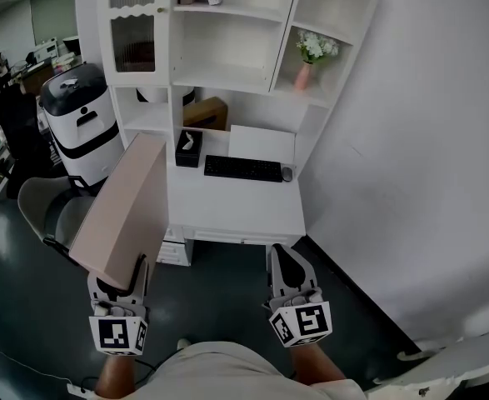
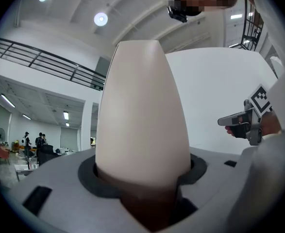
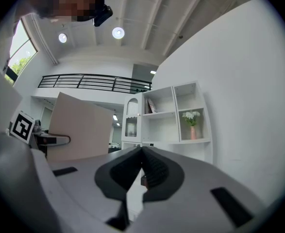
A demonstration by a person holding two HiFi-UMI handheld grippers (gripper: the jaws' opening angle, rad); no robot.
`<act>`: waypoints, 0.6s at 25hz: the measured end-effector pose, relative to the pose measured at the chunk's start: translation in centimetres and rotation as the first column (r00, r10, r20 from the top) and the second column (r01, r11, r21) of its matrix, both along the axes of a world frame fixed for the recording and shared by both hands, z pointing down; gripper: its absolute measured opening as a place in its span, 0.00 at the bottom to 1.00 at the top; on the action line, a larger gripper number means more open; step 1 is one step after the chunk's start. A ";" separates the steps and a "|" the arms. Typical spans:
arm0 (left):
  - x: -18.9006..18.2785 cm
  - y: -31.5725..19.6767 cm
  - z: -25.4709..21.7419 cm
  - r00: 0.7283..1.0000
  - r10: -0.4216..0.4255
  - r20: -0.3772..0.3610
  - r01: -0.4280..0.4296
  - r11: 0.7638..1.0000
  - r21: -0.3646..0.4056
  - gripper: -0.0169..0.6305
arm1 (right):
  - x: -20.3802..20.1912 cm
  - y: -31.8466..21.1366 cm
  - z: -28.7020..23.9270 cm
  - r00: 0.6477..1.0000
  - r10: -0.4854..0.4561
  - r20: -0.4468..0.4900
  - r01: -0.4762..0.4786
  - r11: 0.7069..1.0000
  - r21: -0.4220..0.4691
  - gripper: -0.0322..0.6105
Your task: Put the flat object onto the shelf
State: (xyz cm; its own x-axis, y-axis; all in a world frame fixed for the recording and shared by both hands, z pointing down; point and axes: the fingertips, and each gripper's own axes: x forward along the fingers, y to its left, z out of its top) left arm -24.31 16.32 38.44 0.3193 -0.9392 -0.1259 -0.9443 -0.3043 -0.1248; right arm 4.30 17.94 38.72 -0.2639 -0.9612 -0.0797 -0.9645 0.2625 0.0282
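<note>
The flat object (image 1: 123,211) is a wide beige board. It stands on edge and tilts away toward the desk, with my left gripper (image 1: 119,272) shut on its near bottom edge. In the left gripper view the board (image 2: 142,115) rises straight out of the jaws of the left gripper (image 2: 147,188) and fills the middle. My right gripper (image 1: 281,258) is held level to the right of it, shut and empty. The right gripper view shows the right gripper (image 3: 142,154) pointing at the white shelf unit (image 3: 166,115), with the board (image 3: 79,130) at its left. The shelf unit (image 1: 227,82) stands ahead above a white desk (image 1: 236,211).
On the desk lie a black keyboard (image 1: 244,168), a mouse (image 1: 287,174) and a black tissue box (image 1: 189,148). A pink vase of flowers (image 1: 308,63) fills one right shelf compartment. A white and black machine (image 1: 82,123) and a chair (image 1: 48,207) stand at left; a white wall (image 1: 419,140) runs along the right.
</note>
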 end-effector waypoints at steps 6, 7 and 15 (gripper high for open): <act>1.9 0.4 0.2 0.999 -0.035 0.001 0.035 0.999 -0.009 0.46 | 2.8 0.3 0.0 1.000 -0.020 0.001 0.020 1.000 -0.004 0.06; 2.2 0.4 0.2 0.999 -0.039 0.000 0.039 0.999 -0.011 0.46 | 3.2 0.3 0.0 1.000 -0.025 0.002 0.025 1.000 -0.004 0.05; 3.4 -1.4 0.3 0.999 -0.049 0.010 0.049 0.999 -0.007 0.46 | 4.3 -1.5 0.9 0.998 -0.055 -0.005 0.055 0.998 -0.018 0.05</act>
